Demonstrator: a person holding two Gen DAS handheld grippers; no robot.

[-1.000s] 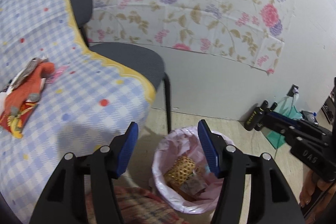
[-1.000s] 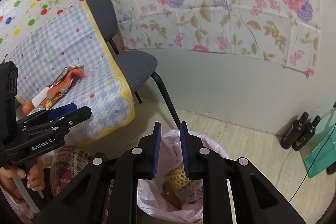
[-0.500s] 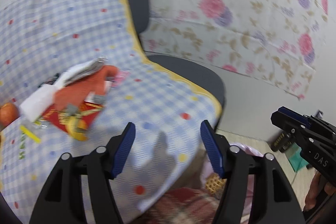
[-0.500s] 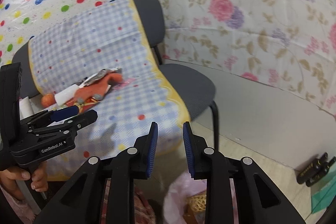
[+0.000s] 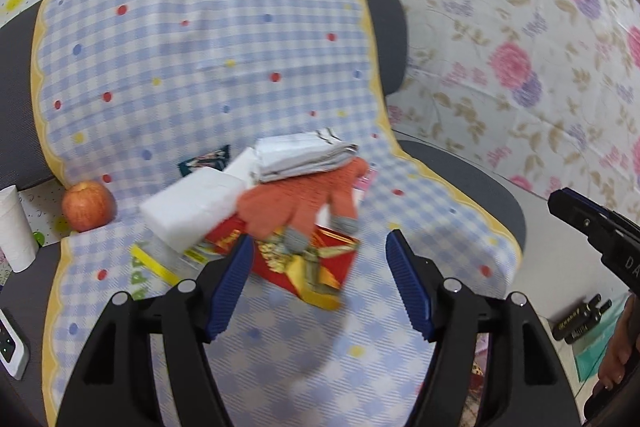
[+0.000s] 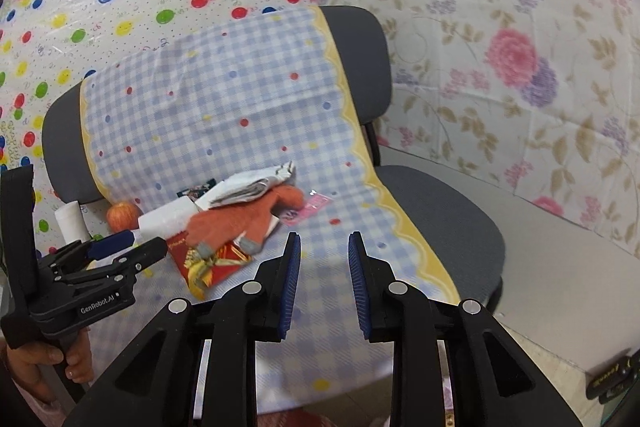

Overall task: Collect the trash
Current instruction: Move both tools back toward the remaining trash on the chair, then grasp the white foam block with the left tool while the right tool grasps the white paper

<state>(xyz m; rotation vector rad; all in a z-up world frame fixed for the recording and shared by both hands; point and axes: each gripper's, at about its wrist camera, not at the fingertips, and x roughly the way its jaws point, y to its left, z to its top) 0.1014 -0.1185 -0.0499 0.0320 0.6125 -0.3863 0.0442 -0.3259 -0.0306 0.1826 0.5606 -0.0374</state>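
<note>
Compared to a second ago, we're looking at the checkered cloth (image 5: 240,75) instead of the trash bag, which is gone from view. Left to right: our left gripper (image 5: 320,275) is hanging wide and empty, jaws just opening; the orange glove (image 5: 304,199) is lying on the pile mid-cloth, long axis diagonal, fingers pointing toward us; our right gripper (image 6: 324,279) is sitting narrow and empty, jaws just opening too.

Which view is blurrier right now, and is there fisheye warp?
Left wrist: motion smear across the orange knitted glove, the white foam block and the blue-checked cloth. Right wrist: sharper, only mild softness. Both: strong barrel bending at the edges, dark corner vignette, even indoor light.
</note>
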